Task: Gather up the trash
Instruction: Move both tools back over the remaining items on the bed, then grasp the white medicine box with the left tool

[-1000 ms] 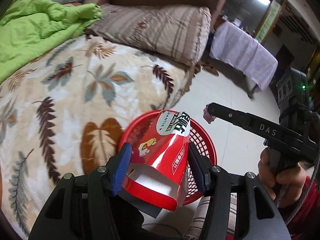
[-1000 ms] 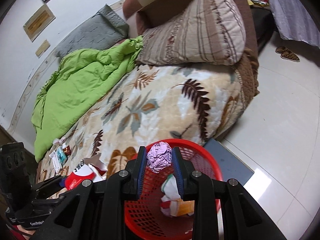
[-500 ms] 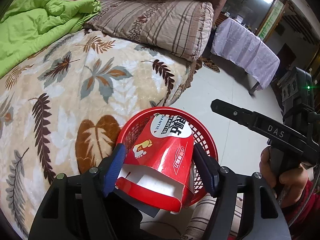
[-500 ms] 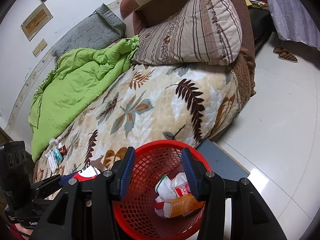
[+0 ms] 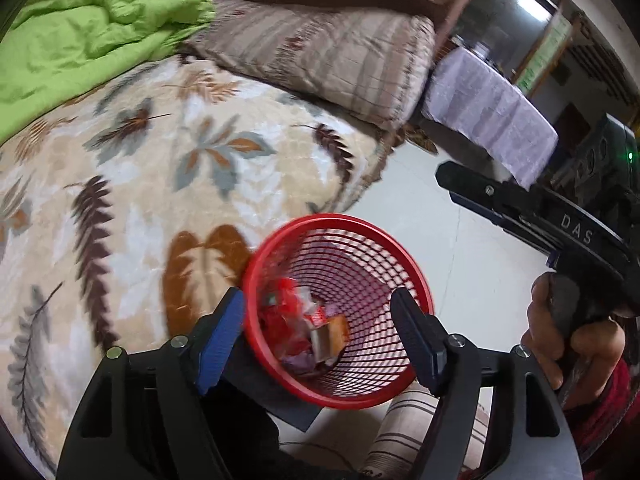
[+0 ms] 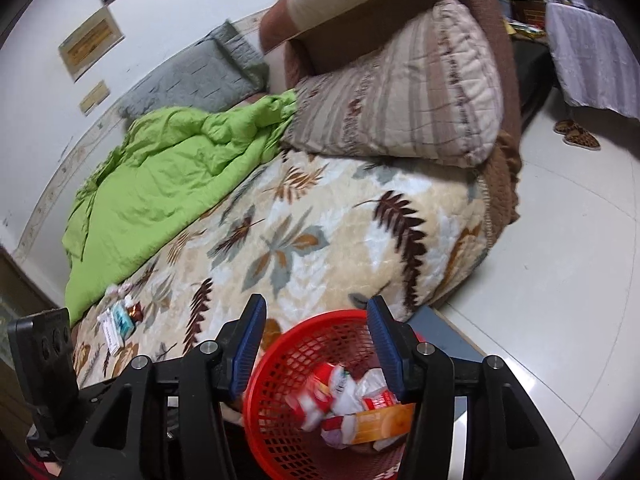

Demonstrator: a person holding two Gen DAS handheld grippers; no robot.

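Red mesh basket sits on the floor beside the near bed corner, holding wrappers; left gripper and right gripper both hover above it, spread wide, empty

A leaf-print blanket covers the bed, with a green quilt, striped pillow and leopard slippers nearby

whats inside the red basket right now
The red basket holds a pile of trash: red and white wrappers, an orange carton and purple crumpled paper. Anything beneath the pile is covered.
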